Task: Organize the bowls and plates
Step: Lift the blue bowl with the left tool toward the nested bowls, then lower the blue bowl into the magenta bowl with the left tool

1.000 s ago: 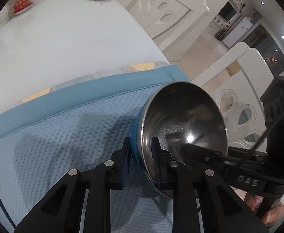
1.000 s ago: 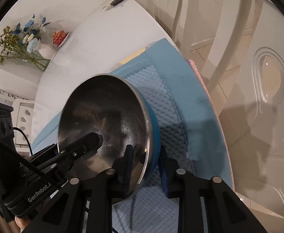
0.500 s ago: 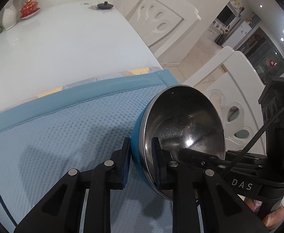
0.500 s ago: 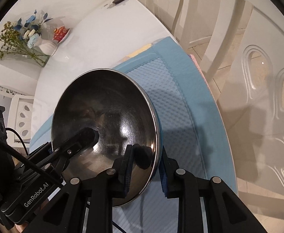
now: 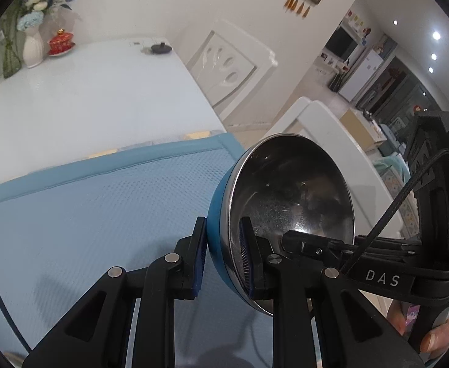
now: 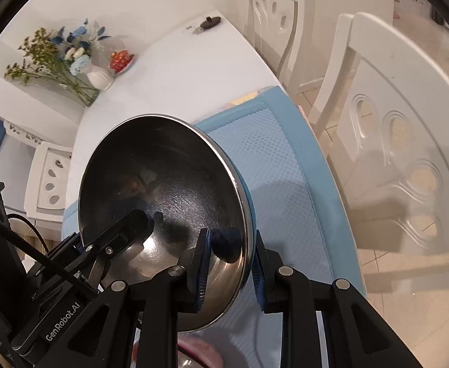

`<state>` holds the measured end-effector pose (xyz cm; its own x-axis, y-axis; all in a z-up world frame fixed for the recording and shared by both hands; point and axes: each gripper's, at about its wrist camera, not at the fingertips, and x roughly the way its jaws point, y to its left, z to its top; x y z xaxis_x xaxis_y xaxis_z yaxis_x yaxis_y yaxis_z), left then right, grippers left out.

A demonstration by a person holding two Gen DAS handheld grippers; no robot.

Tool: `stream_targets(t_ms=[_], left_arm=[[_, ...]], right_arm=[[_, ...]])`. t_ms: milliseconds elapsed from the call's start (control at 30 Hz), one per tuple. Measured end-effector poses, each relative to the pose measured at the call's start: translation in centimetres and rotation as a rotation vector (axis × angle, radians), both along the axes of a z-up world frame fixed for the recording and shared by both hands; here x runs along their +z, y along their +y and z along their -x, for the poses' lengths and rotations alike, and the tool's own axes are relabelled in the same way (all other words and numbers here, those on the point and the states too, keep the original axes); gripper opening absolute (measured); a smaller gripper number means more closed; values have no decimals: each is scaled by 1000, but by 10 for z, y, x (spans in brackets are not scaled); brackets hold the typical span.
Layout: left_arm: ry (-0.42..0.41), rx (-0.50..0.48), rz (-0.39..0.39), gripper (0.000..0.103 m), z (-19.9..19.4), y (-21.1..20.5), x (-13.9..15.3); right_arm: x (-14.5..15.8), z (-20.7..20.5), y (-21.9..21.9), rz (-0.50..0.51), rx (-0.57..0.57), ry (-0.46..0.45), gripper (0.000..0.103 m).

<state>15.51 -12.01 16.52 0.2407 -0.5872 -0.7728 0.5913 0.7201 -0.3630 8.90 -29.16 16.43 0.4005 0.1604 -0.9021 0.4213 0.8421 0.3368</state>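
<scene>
You had the white table (image 5: 95,98) and its blue mat (image 5: 80,214) dropping away beneath you: compared with a second earlier, more of the far end showed, the flower vase (image 5: 32,46) and red dish (image 5: 60,41) coming into the left view, so the lift was well under way. The steel bowl with the blue outside (image 5: 285,202) was clear of the mat, hanging tilted above its right edge. Your left gripper (image 5: 223,260) was clenched on the bowl's rim, one pad on the blue wall and one inside, and your right gripper (image 6: 229,271) pinched the opposite rim the same way. That suggested the carry to wherever bowls belong had begun; the destination was not in view.
</scene>
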Motion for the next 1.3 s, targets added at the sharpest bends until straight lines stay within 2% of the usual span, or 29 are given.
stream_targets(t_ms=[300,500,700,767,867,1300], left_arm=[[-44,57,41,18,43,44,34],[-60,95,73,18,64,71,45],[-61,109,91,18,86,88,47],[-87,105,101,18,98,95,49],[-104,109,96,18,112,101,46],[-36,123,60,18,136,131,10]], right_arm=[[36,47,53,-16,14,-52,24],[49,75,80,-32,32,-73,24],[59,101,107,1,51,-84,24],[58,110,112,-3,50,-87,24],[55,121,120,-10,47,-88,25],[29,146,156,-8,69,-22,25]])
